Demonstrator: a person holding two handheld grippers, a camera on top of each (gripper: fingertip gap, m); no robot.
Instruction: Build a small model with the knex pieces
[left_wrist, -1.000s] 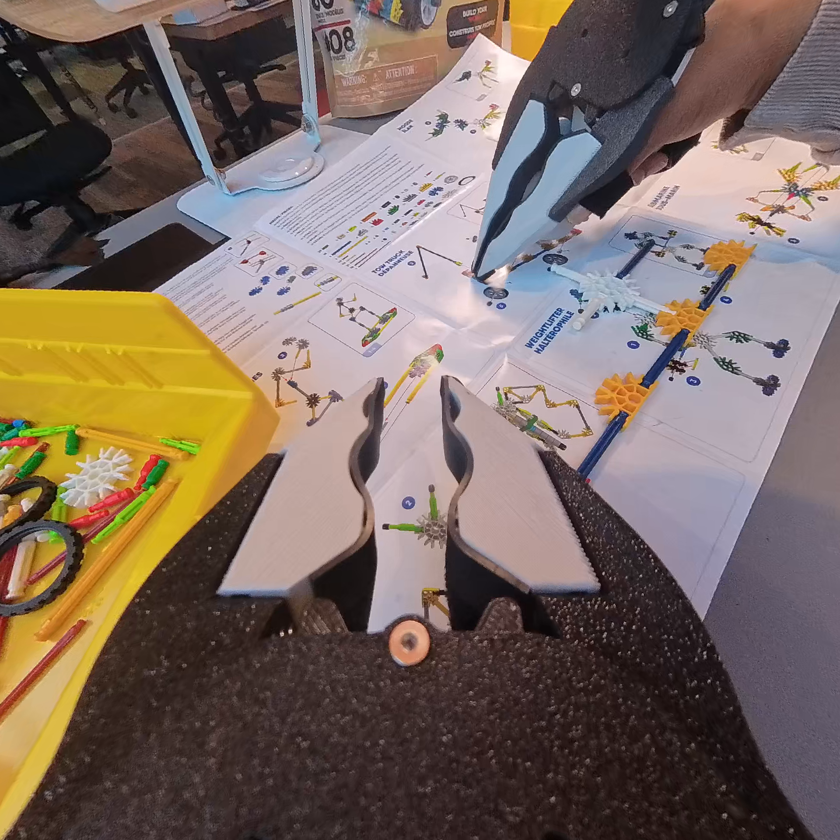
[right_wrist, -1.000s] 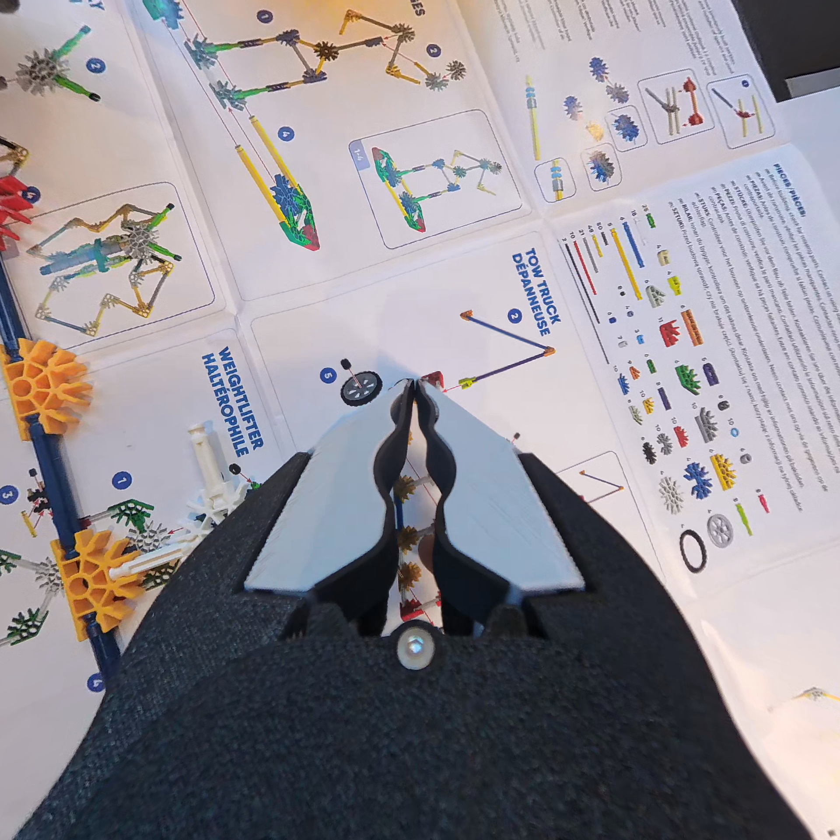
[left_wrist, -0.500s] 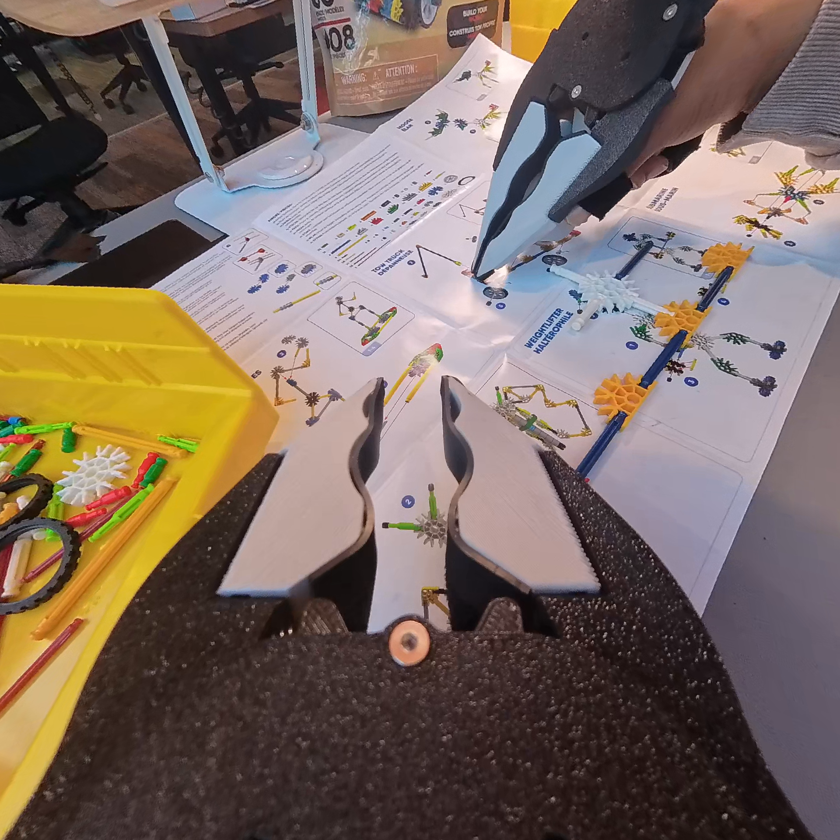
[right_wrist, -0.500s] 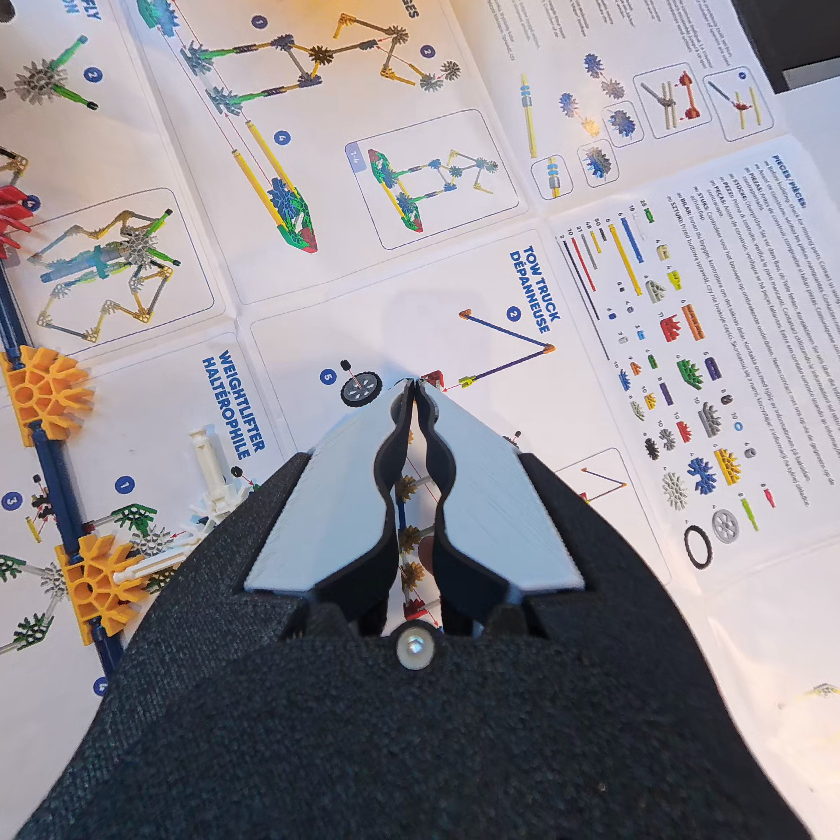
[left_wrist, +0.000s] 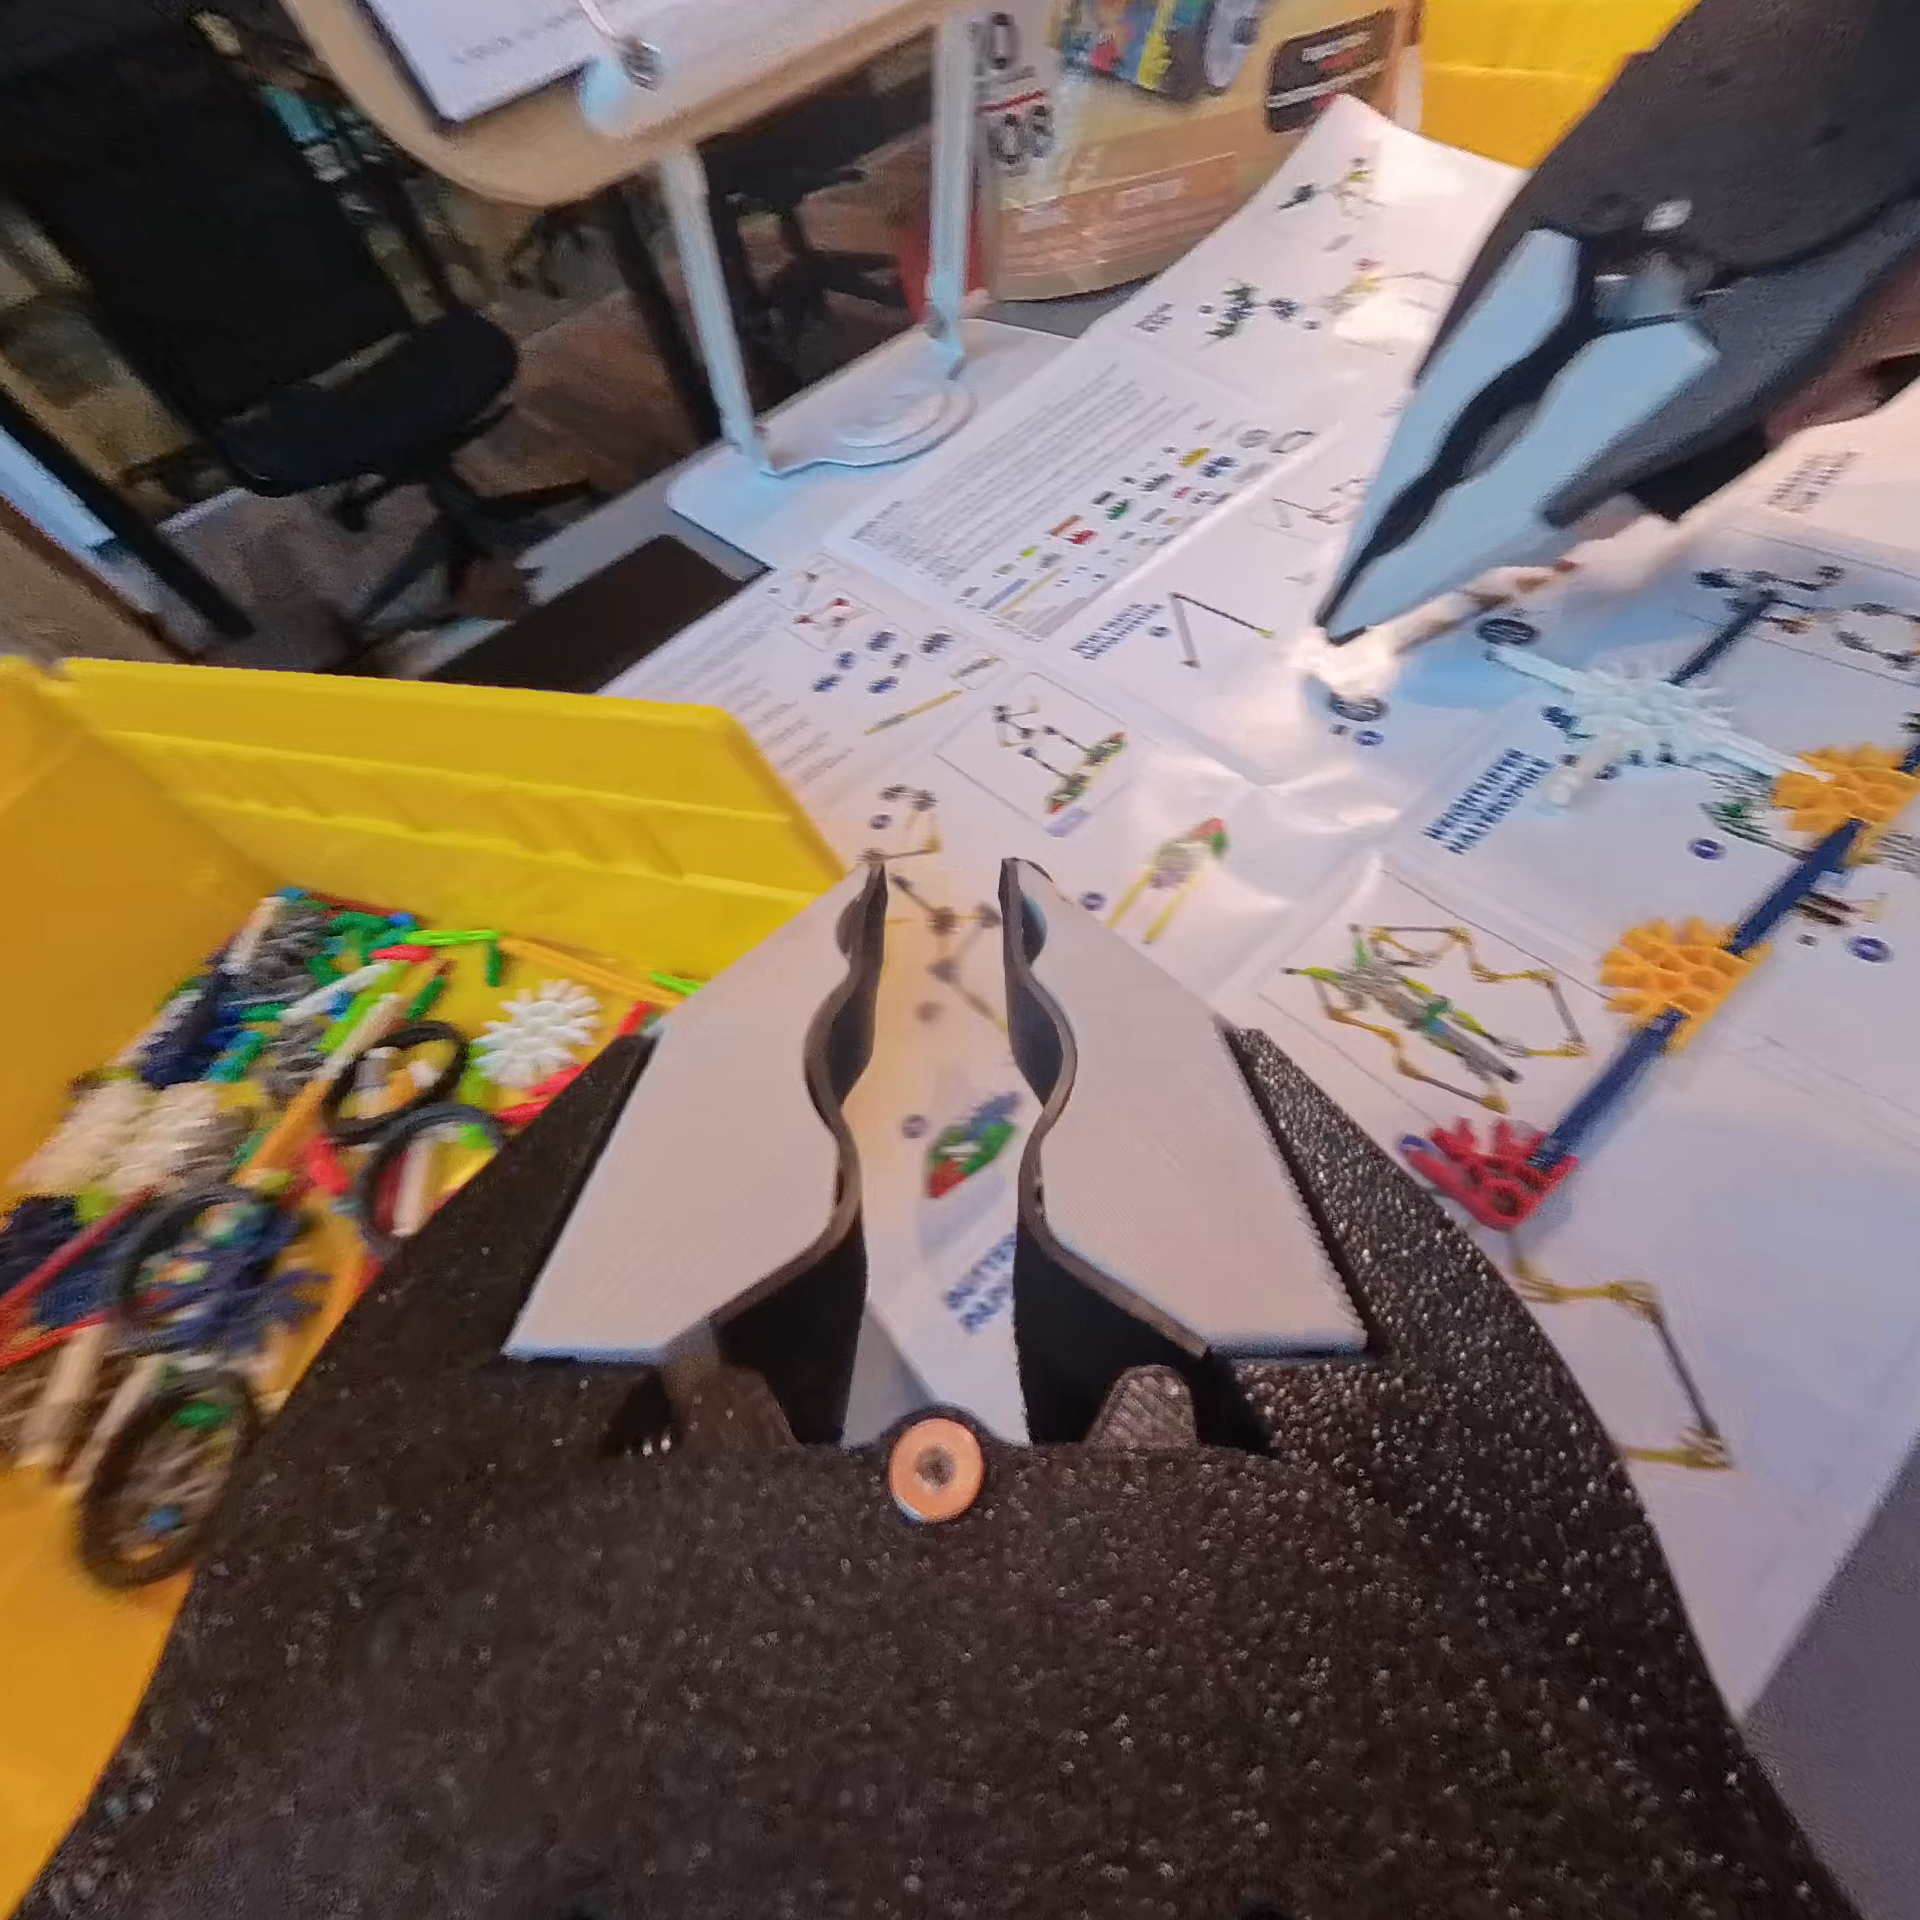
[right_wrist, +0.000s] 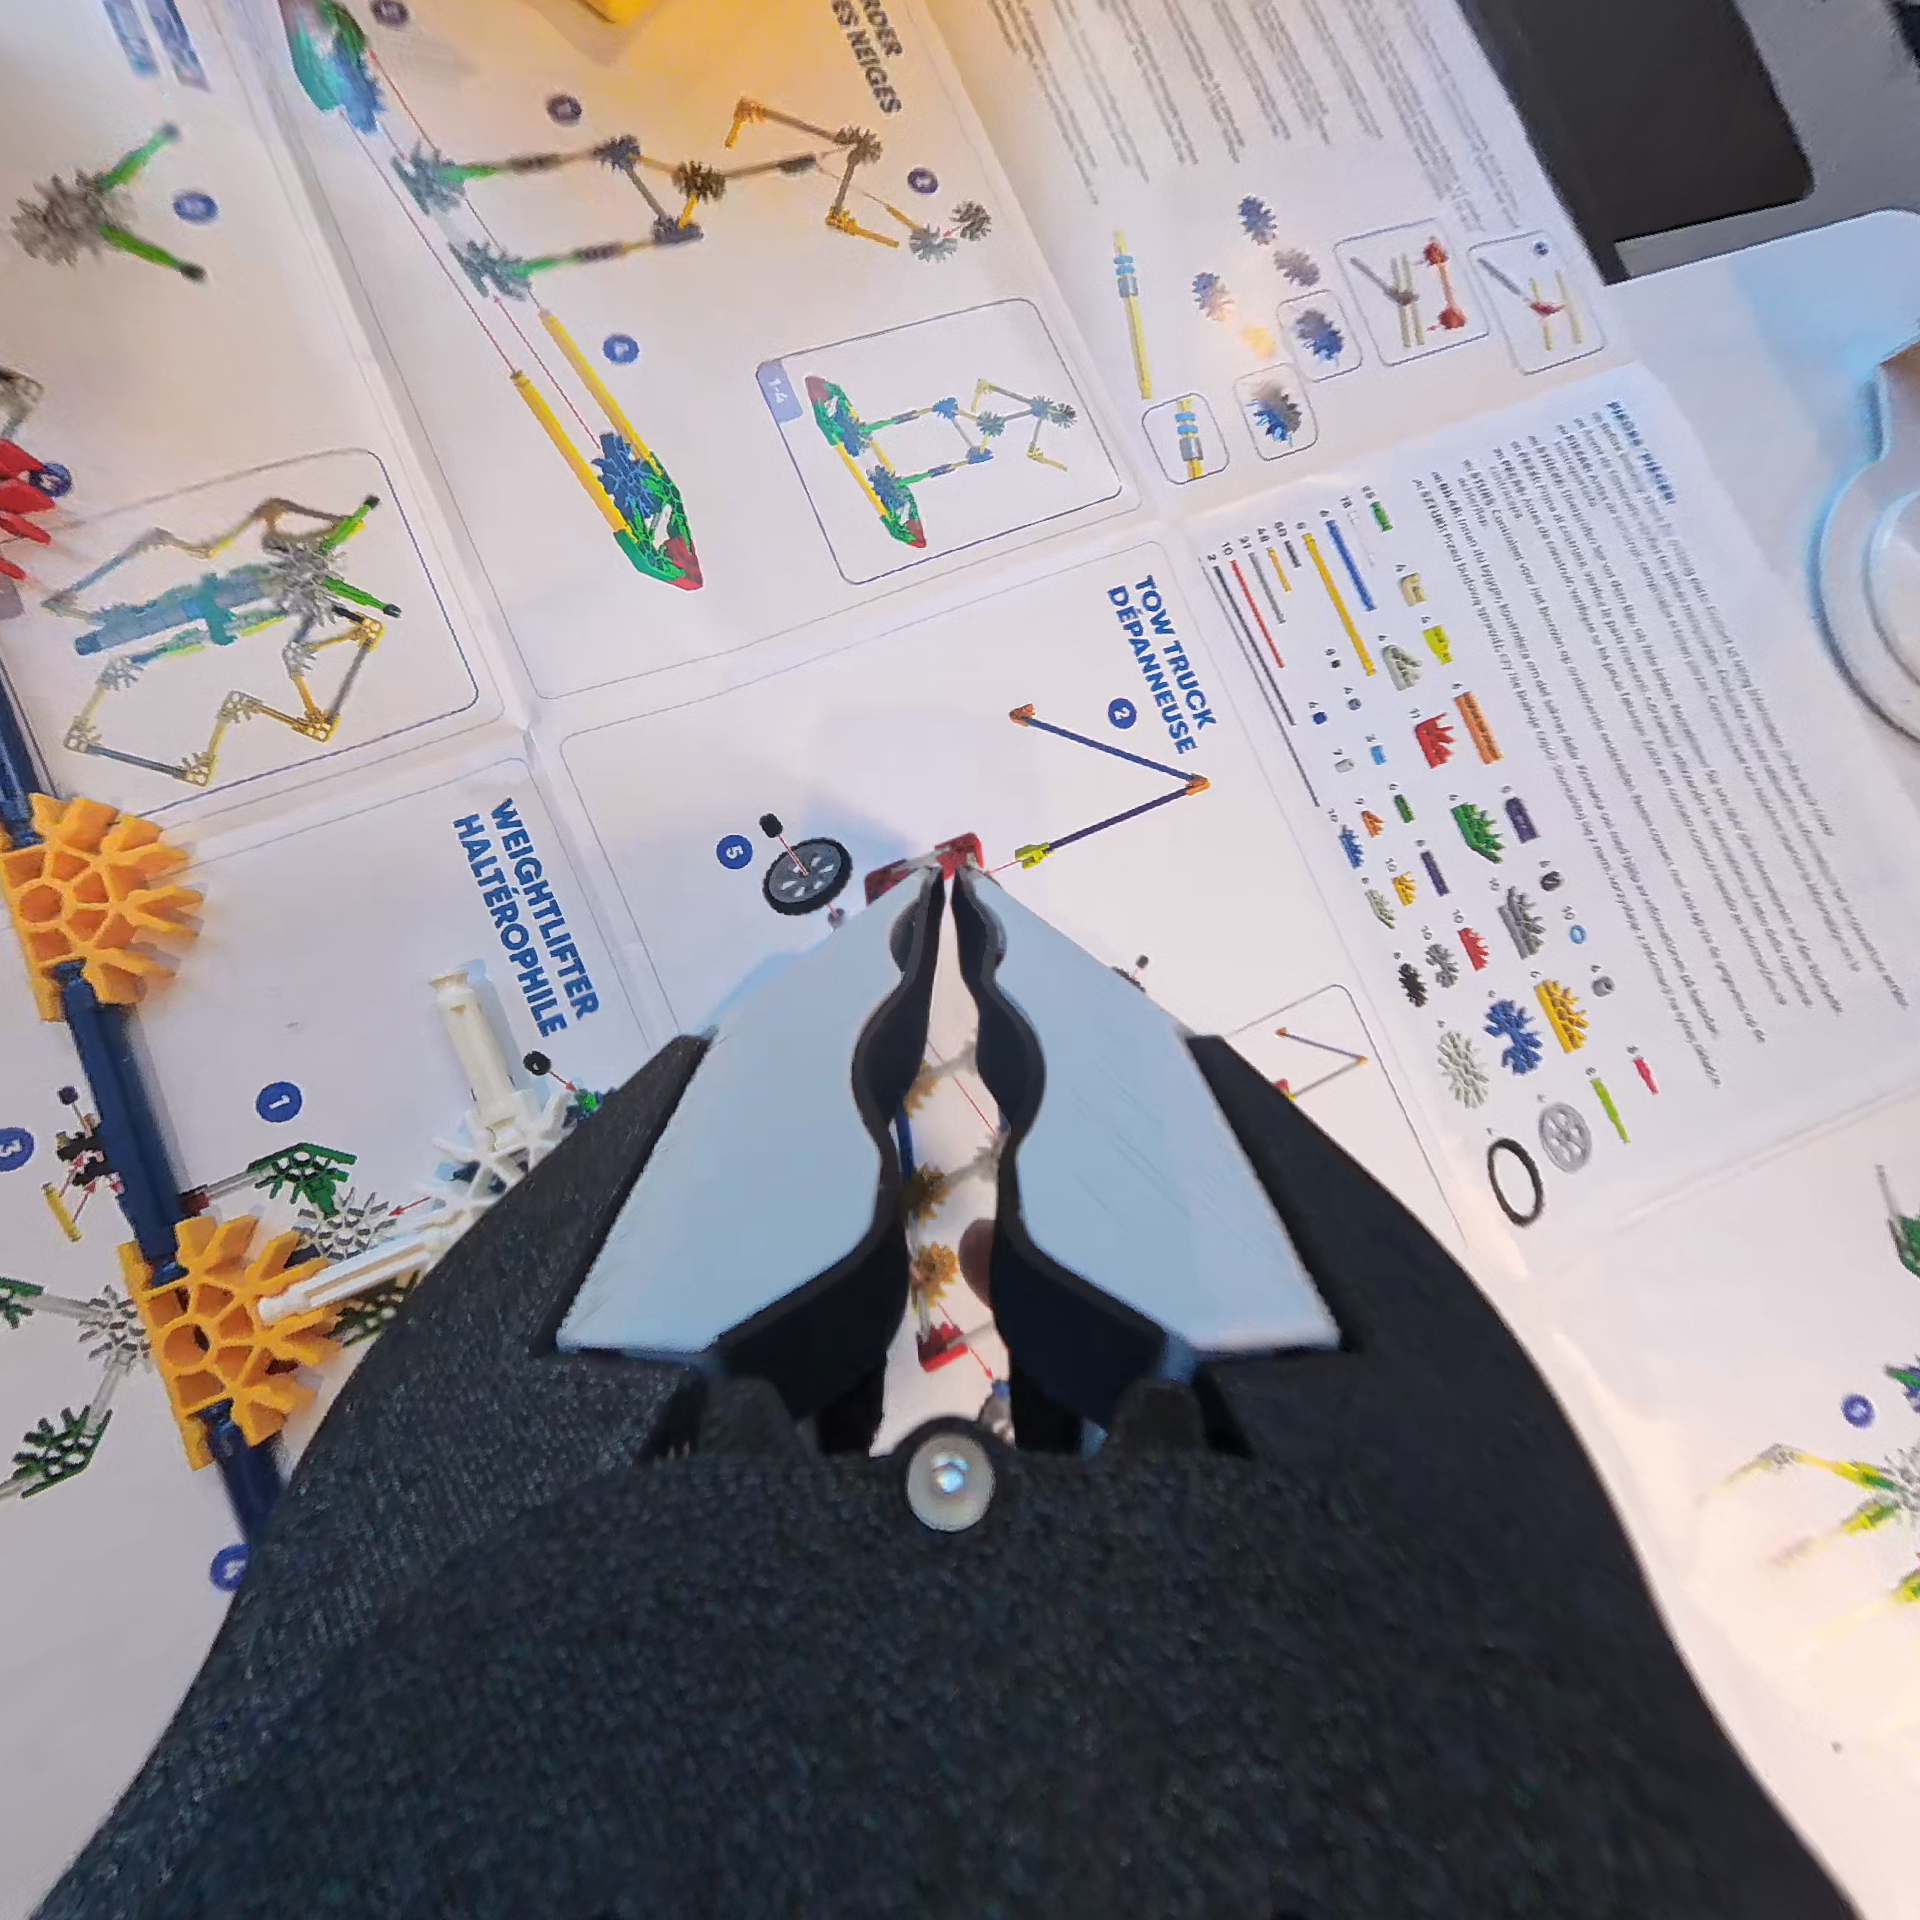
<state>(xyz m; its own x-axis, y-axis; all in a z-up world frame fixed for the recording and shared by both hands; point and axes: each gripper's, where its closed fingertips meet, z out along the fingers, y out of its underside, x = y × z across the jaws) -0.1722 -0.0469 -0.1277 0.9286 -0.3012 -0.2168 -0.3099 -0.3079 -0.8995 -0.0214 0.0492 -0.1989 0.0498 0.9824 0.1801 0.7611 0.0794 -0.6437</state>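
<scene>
My left gripper (left_wrist: 940, 878) is open and empty. It hovers over a printed instruction sheet (left_wrist: 1299, 831), right beside a yellow bin (left_wrist: 447, 790) of loose rods, wheels and connectors (left_wrist: 312, 1091). My right gripper (right_wrist: 948, 878) is shut, with its tips down on the sheet (right_wrist: 831, 644); it also shows in the left wrist view (left_wrist: 1340, 623). Close to it lies a built piece: a blue rod (left_wrist: 1673, 1029) with orange connectors (right_wrist: 223, 1325), a red connector (left_wrist: 1491, 1169) at one end, and a white snowflake connector (left_wrist: 1652, 717) with white rods (right_wrist: 473, 1039).
A white lamp base (left_wrist: 894, 426) and a cardboard box (left_wrist: 1122, 135) stand at the far end of the sheet. An office chair (left_wrist: 343, 405) and desk legs are beyond the table. The grey table top (left_wrist: 1849, 1714) shows at lower right. About 20 centimeters separates my left fingertips from my right. My right tips are roughly 9 centimeters from the white snowflake connector (left_wrist: 1652, 717).
My left gripper has drawn back and swung left toward the bin, so more of the bin and the red connector show. My right gripper stays shut, tips at about the same spot.
</scene>
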